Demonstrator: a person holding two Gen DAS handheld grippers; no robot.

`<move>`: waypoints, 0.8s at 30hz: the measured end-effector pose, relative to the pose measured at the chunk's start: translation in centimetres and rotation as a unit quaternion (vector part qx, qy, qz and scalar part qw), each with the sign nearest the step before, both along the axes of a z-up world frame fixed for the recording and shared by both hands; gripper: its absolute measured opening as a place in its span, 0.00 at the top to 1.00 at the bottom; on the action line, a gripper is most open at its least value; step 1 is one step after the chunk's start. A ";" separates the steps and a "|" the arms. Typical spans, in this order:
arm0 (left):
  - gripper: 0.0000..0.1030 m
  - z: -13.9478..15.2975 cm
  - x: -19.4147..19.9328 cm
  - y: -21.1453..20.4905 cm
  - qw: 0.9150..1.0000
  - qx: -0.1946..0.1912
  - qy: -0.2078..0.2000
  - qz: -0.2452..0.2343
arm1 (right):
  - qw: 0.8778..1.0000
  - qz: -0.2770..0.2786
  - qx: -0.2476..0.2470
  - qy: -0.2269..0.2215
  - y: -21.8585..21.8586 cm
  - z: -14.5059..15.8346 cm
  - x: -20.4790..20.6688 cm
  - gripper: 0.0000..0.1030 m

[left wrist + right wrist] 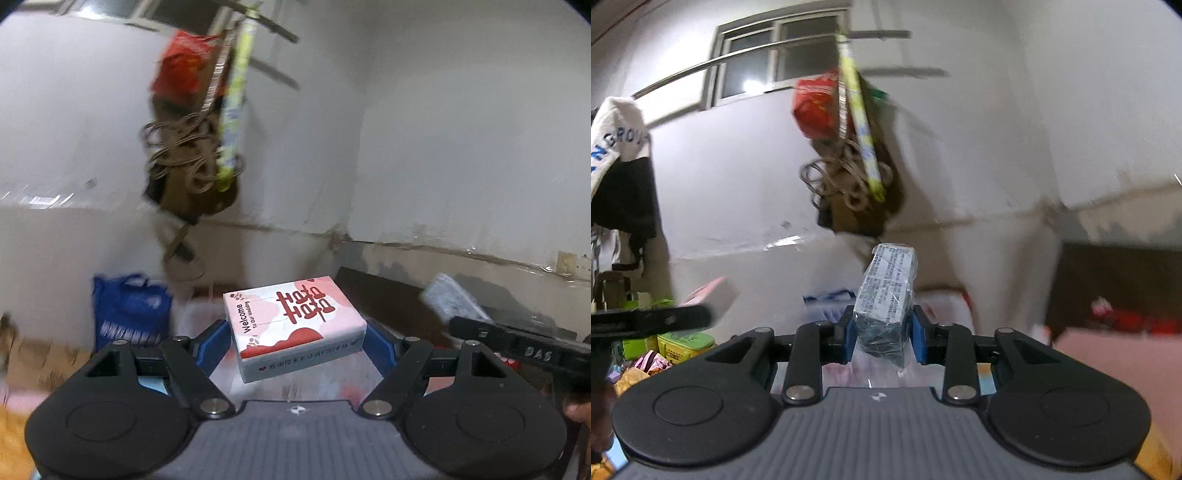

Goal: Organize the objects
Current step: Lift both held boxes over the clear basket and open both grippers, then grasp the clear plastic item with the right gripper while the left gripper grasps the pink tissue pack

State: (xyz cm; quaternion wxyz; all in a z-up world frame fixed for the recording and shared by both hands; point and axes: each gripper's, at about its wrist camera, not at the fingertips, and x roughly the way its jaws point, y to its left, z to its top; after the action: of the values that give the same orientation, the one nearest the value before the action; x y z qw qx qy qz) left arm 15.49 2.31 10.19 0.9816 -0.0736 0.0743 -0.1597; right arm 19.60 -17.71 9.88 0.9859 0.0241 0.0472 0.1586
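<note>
My left gripper (296, 341) is shut on a pink and white box (295, 328) printed "Welcome To Our Wedding" with red characters, held in the air, its blue pads pressing its two short sides. My right gripper (882, 328) is shut on a small plastic-wrapped box (886, 295) covered in fine print, standing upright between the blue pads. The right gripper's dark body (517, 350) with its wrapped box (452, 299) shows at the right of the left wrist view. The left gripper's body (653, 319) and the pink box (713, 295) show at the left of the right wrist view.
A red bag (181, 66), coiled rope (181, 155) and a yellow-green stick (236, 99) hang on the white wall ahead. A blue bag (129, 310) stands below on the left. A dark board (1115, 280) leans at the right. Clothes (620, 166) hang at far left; green boxes (683, 343) lie below.
</note>
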 end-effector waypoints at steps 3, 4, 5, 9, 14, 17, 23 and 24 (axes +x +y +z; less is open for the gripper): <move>0.21 2.7 4.7 -1.4 1.000 0.024 0.014 -0.002 | 0.999 0.024 -0.013 0.028 1.4 2.5 4.9 0.68; 0.21 3.1 6.1 -1.8 0.999 0.028 0.025 0.005 | 0.999 0.026 -0.023 0.033 1.9 2.7 6.2 0.67; 0.20 3.1 7.7 -2.0 0.999 0.035 0.039 0.002 | 0.998 0.024 -0.045 0.037 2.5 2.9 7.5 0.65; 0.08 1.2 12.4 -2.6 0.994 0.054 0.097 0.013 | 0.996 0.021 -0.067 0.048 3.3 2.0 10.0 0.26; 0.08 0.1 9.7 -1.4 0.996 0.040 0.084 -0.001 | 0.998 0.009 -0.053 0.030 1.9 1.4 7.3 0.01; 0.02 -1.4 6.1 -0.5 0.997 0.023 0.074 -0.002 | 0.998 -0.005 -0.034 0.054 0.6 -0.4 5.6 0.00; 0.02 -6.5 2.4 -1.8 0.993 0.036 0.116 0.006 | 0.987 -0.019 -0.049 0.154 0.9 -5.9 7.5 0.20; 0.02 -7.0 2.2 -2.1 0.992 0.044 0.115 0.009 | 0.985 -0.018 -0.047 0.164 1.0 -6.4 7.8 0.25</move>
State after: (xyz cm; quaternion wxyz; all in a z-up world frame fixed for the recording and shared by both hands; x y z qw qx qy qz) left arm 17.64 0.19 3.19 0.9701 -0.0492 0.1933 -0.1381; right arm 27.45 -16.67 3.43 0.9675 0.0039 0.2156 0.1324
